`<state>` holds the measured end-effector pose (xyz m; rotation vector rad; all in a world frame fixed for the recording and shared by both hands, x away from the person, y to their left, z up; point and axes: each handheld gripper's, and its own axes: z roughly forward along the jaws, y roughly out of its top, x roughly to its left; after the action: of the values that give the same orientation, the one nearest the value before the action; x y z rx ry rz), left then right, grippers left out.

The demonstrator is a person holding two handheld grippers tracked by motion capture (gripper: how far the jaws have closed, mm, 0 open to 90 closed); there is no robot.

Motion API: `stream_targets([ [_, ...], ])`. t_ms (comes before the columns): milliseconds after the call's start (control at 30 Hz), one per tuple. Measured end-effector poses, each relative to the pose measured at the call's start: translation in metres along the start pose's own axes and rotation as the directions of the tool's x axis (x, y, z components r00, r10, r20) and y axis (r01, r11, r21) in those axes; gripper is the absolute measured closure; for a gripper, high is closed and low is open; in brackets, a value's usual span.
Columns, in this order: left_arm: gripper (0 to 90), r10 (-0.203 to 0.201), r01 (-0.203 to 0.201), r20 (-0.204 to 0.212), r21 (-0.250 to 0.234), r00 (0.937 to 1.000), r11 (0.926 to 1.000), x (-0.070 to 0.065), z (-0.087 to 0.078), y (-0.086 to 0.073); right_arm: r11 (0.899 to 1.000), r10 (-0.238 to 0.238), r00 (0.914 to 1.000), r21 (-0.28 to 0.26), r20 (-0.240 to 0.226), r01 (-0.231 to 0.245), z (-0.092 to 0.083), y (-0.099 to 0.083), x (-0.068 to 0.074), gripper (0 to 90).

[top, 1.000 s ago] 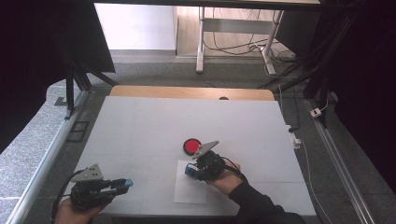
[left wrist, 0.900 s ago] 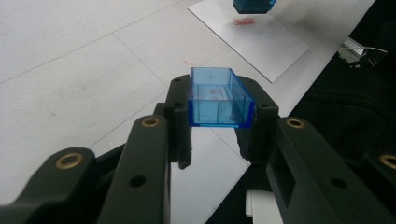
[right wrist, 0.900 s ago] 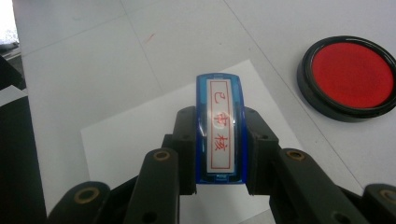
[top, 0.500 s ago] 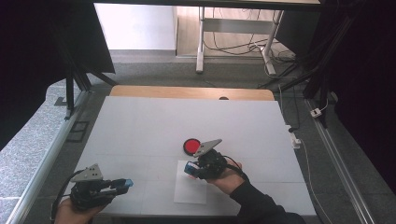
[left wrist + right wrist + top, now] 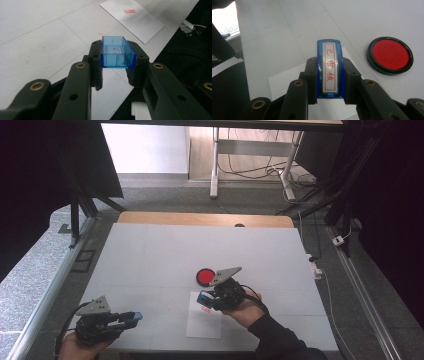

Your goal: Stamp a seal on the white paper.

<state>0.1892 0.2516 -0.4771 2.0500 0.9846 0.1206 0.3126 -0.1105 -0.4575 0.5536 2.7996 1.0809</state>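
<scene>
Since the earlier frames: your right gripper [image 5: 206, 298] has shifted only slightly over the sheet; your left gripper [image 5: 131, 317], the pad and the sheet lie as before.

Item 1, nearest: left gripper, at the table's near left corner. Jaws clenched on the cap [image 5: 117, 52], a clear blue open-topped box held level above the table [image 5: 150, 250]. Parked, well apart from the work.

Item 2: sheet [image 5: 205, 326], white paper, flat at the near edge, centre-right. It already bears one red imprint [image 5: 130, 11] near its far end.

Item 3: right gripper, over the sheet's far end. Jaws grasping the stamp [image 5: 329, 71], a blue body with a white label in red characters, label side toward the gripper camera. Whether its face touches the paper cannot be told.

Item 4: pad [image 5: 205, 277], round, black rim, red ink, lid off, just beyond the sheet and just beside your right gripper.

Step in hand, as judged: stamping; the stamp sits at the sheet, beside the mark.

Next move, as judged: if another imprint is wanted, carry the stamp to the pad, press its face flat, then return to a bare part of the sheet. If not, bring both grippers together and seat the stamp squarely in the cap.
</scene>
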Motion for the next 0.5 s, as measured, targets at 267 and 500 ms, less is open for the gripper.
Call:
stream_targets([
  [267, 68.0, 0.001, -0.001, 0.007, 0.003, 1.0, 1.0, 0.0, 0.0, 0.0, 0.999, 0.008, 1.0, -0.033, -0.005, -0.008, -0.009, 0.003, 0.0, 70.5],
  [500, 68.0, -0.002, 0.002, 0.01, 0.0, 1.0, 1.0, 0.001, 0.0, 0.0, 0.998, 0.011, 0.9999, -0.057, -0.009, -0.011, -0.014, 0.005, 0.001, 70.5],
])
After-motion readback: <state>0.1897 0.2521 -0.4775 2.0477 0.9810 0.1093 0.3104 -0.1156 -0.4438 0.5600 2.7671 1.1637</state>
